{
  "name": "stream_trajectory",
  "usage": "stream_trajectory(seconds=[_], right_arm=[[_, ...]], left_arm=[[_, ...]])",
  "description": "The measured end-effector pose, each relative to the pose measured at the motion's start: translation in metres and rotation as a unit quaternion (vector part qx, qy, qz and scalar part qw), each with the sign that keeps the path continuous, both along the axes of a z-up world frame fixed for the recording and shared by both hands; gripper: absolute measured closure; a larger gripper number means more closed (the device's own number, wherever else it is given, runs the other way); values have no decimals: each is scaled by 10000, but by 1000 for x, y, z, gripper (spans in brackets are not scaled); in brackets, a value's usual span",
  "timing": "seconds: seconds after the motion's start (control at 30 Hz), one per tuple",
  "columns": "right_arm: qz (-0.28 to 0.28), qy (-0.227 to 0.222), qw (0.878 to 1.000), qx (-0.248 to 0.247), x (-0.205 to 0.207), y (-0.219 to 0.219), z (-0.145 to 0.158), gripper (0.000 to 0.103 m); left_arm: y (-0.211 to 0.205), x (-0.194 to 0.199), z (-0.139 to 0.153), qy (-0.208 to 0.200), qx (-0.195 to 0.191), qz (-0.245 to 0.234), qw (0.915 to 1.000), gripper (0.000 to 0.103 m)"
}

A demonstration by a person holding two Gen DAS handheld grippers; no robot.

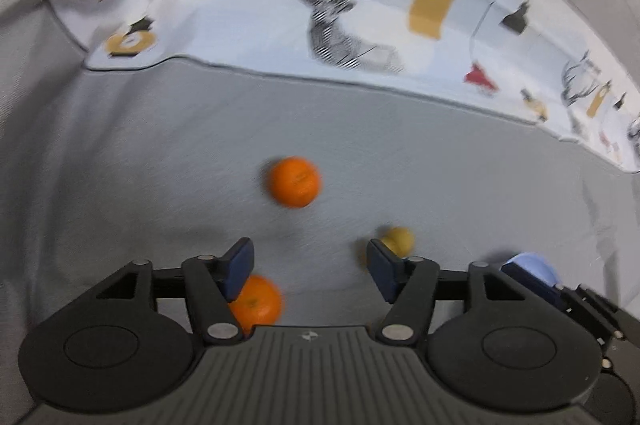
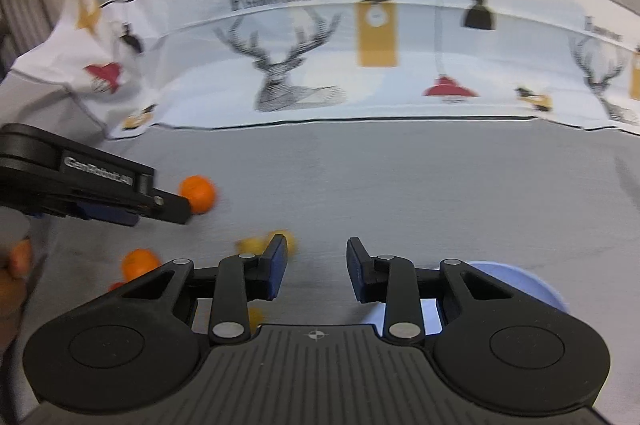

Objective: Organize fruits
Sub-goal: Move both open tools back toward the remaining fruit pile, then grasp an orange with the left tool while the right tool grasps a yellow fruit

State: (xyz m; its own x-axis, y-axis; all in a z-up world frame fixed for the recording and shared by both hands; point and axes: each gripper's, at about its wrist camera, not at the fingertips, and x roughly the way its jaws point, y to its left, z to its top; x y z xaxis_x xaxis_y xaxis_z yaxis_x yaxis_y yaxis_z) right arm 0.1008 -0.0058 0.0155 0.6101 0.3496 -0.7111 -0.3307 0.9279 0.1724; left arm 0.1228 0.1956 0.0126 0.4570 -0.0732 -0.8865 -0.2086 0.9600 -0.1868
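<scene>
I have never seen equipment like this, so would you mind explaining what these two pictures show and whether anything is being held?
No robot arm is involved: a person holds a two-finger gripper in each hand, and a wide-angle camera on each looks forward along its fingers. One picture comes from the left gripper, the other from the right gripper, whose view also catches the left one from the side.

Both look down on a grey cloth with a deer-printed sheet behind it. On the cloth lie loose fruits: an orange ahead of the left gripper, another orange under its fingers, and a yellow fruit. A pale blue dish sits on the right.

Both grippers are open with nothing between their fingers, so nothing is held.
</scene>
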Motion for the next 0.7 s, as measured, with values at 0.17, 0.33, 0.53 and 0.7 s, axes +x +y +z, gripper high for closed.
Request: stream_trajectory(seconds=[0.17, 0.33, 0.53, 0.7], right_arm=[[432, 244, 9988, -17, -6, 23, -16, 63], [634, 421, 9970, -160, -9, 37, -29, 55], [730, 607, 9951, -267, -7, 46, -42, 55], [832, 698, 9930, -453, -10, 57, -55, 55]], left_arm=[[2, -5, -5, 167, 414, -203, 9988, 26], [-1, -6, -15, 317, 580, -314, 9973, 26], [-8, -4, -26, 488, 880, -482, 9938, 26], [-8, -4, -31, 564, 976, -570, 9920, 26]])
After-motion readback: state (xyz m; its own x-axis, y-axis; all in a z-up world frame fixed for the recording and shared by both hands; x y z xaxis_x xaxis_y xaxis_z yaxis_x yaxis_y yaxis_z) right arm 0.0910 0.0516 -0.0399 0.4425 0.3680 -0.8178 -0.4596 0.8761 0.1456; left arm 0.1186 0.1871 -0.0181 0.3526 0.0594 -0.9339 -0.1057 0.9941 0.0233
